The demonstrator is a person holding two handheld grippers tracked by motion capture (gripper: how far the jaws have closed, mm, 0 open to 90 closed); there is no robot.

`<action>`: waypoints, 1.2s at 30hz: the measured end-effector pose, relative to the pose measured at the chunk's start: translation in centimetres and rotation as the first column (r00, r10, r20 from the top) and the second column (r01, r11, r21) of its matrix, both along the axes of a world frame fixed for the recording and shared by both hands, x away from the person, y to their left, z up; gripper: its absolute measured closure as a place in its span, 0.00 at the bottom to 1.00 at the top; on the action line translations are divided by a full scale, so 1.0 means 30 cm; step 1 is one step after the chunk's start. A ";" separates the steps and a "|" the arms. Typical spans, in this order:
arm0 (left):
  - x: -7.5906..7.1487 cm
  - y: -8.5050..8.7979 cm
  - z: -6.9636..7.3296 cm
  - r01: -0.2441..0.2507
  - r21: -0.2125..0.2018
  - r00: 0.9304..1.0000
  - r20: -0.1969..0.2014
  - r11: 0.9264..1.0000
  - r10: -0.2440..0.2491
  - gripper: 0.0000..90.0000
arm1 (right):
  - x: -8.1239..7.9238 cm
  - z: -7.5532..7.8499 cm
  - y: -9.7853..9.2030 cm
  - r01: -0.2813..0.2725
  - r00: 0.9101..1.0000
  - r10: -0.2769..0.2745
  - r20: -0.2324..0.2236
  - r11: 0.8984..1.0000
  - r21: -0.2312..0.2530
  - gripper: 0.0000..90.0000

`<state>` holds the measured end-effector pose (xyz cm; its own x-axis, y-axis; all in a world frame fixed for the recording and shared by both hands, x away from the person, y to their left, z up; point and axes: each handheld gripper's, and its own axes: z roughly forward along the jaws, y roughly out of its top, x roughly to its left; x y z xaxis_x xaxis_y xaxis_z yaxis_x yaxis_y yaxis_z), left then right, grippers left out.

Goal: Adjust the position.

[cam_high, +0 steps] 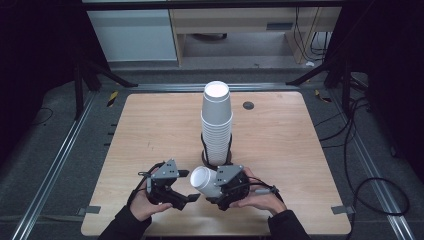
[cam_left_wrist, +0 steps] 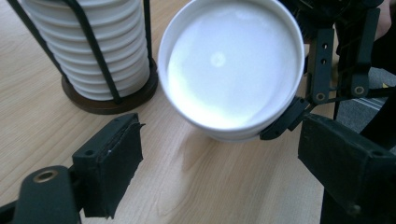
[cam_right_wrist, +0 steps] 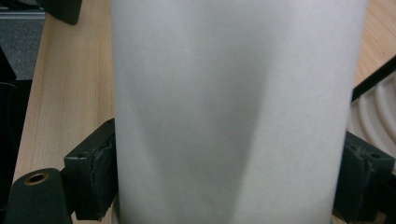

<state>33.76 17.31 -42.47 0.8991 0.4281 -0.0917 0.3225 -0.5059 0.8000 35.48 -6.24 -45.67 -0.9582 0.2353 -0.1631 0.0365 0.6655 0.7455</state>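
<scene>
Gripping smooth white paper cup [cam_high: 205, 181]: right tongs [cam_high: 216, 194] | left tongs [cam_high: 192, 186]: spread, empty | cup seemingly tilted

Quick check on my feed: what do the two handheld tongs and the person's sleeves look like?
Both tongs, left and right, are black linkage frames, each topped by a grey three-cornered plate. The left gripper view shows blocky black pads with frayed facing and a brass-coloured rivet at the linkage. Thin black cables trail from each body. The person wears dark sleeves.
</scene>
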 end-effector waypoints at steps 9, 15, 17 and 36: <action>0.015 -0.021 -0.004 0.018 0.011 0.999 -0.036 1.000 -0.017 0.14 | -0.006 -0.013 0.025 -0.024 1.000 0.024 0.007 0.999 -0.026 0.14; 0.023 -0.030 -0.011 0.029 0.021 0.998 -0.052 0.999 -0.028 0.14 | -0.008 -0.016 0.038 -0.038 0.999 0.039 0.005 0.999 -0.033 0.14; 0.024 -0.032 -0.011 0.029 0.022 0.998 -0.053 0.999 -0.028 0.14 | -0.008 -0.019 0.045 -0.041 0.999 0.041 0.003 0.998 -0.038 0.14; 0.030 -0.037 -0.017 0.035 -0.001 0.997 -0.071 0.999 -0.035 0.22 | -0.012 -0.014 0.068 -0.056 0.998 0.056 0.005 0.998 -0.039 0.14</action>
